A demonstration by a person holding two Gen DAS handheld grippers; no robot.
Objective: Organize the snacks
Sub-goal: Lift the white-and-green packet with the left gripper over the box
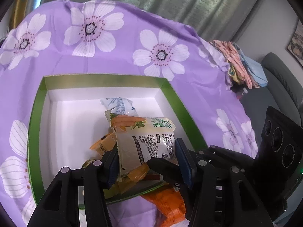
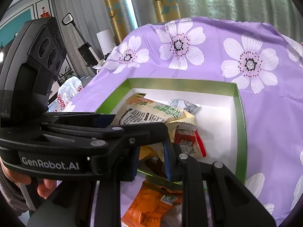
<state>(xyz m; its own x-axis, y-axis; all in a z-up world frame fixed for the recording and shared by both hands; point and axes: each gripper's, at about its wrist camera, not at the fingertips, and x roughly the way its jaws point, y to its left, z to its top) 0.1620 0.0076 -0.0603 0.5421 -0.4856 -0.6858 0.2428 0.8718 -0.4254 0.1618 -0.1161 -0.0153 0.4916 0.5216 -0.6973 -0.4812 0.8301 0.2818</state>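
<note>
Blue pads of the left gripper (image 1: pixel 145 160) press on either side of a pale yellow snack packet (image 1: pixel 145 138) printed with carrots and green lettering, holding it just above the near part of a green-rimmed box (image 1: pixel 170 90). Crossing in from the left of the right wrist view, that same gripper shows its black linkage and a hand (image 2: pixel 43 185) on its handle. The right gripper (image 2: pixel 151 160) has its fingers drawn together; the lower edge of a yellow wrapper lies at its blue pad, though whether it is actually pinched cannot be told. Inside the box, on its white floor, lie a red-and-white packet (image 2: pixel 189 143), small orange packets (image 1: pixel 103 143) and a white-and-blue packet (image 1: pixel 117 104) farther back. Just outside the near rim, an orange packet (image 2: pixel 151 204) rests on the purple tablecloth (image 1: pixel 113 62) with its white flowers. Beyond hang grey-green curtains (image 2: pixel 227 0).
</note>
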